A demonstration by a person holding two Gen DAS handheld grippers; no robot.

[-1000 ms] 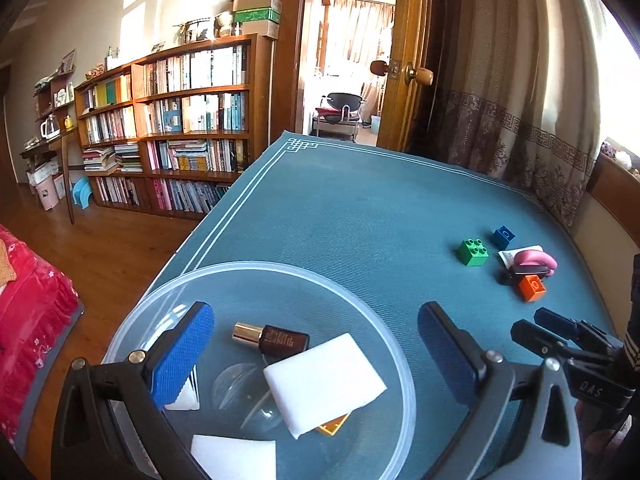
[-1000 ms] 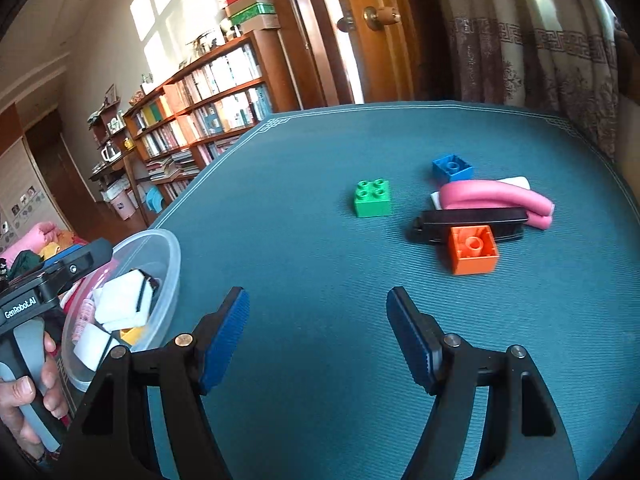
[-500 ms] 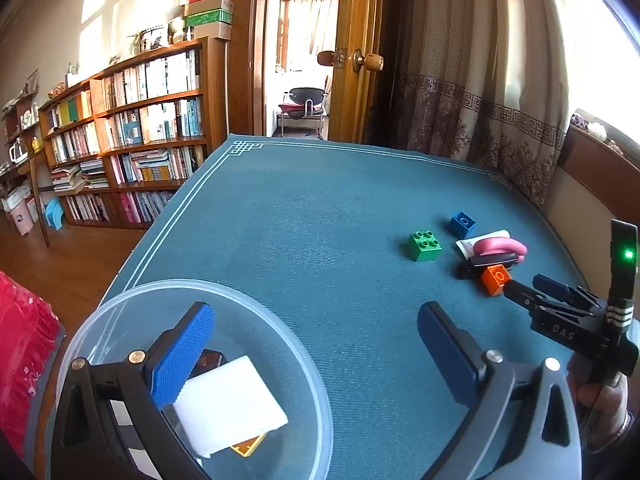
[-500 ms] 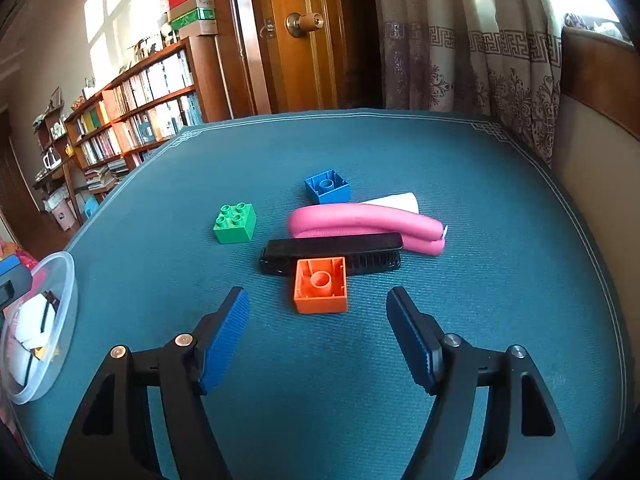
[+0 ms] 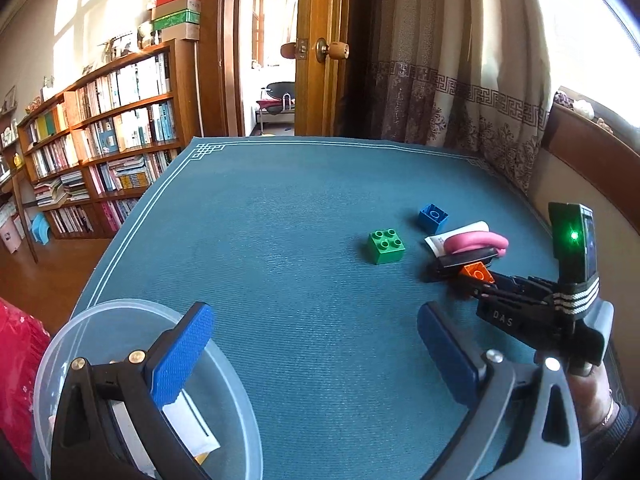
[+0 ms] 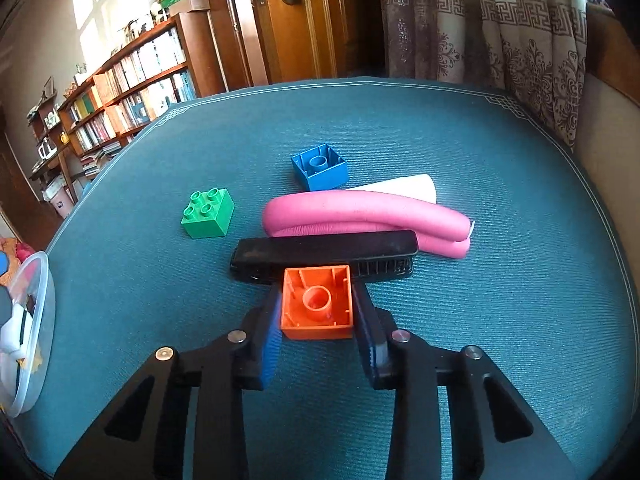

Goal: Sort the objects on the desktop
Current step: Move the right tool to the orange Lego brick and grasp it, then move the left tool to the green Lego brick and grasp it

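Both views are lit by strong daylight. In the left wrist view the window [image 5: 600, 32] above the curtain [image 5: 460, 80] is blown out to white, and sunlit patches are thrown on the wall above the bookshelf [image 5: 100, 128]. The blue tablecloth [image 5: 280, 240] is evenly lit; short soft shadows are cast beside the green block [image 5: 386, 246]. A green lamp [image 5: 575, 235] glows with slight bloom. Heavy fisheye bending is seen at the edges, where the door [image 6: 304, 20] is curved, and the corners are darkened to black. Focus is kept sharp at the centre and softened towards the rim
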